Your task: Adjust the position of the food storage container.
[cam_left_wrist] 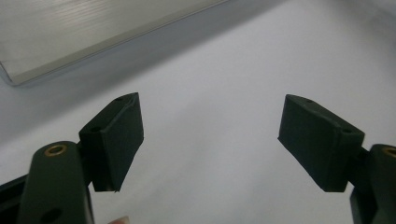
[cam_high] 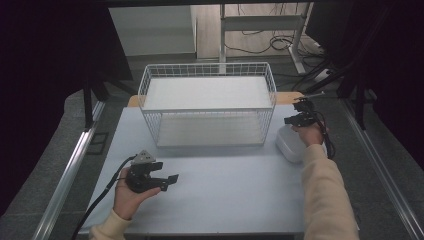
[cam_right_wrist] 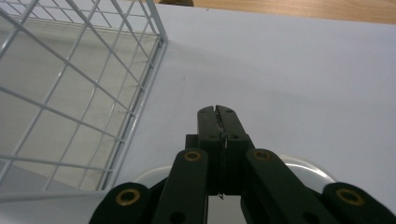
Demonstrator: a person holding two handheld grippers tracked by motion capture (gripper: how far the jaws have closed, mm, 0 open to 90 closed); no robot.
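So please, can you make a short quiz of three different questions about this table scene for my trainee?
1. True or false: the fingers of the right gripper are pressed together with nothing between them.
2. Which best describes the fingers of the left gripper? A) shut on a cloth B) wide open over the pale blue table surface C) hooked on the rack
3. Fill in: the white rounded plastic container lies to the ___ of the white two-tier wire rack in the high view.

Key: 1 true; 2 B; 3 right
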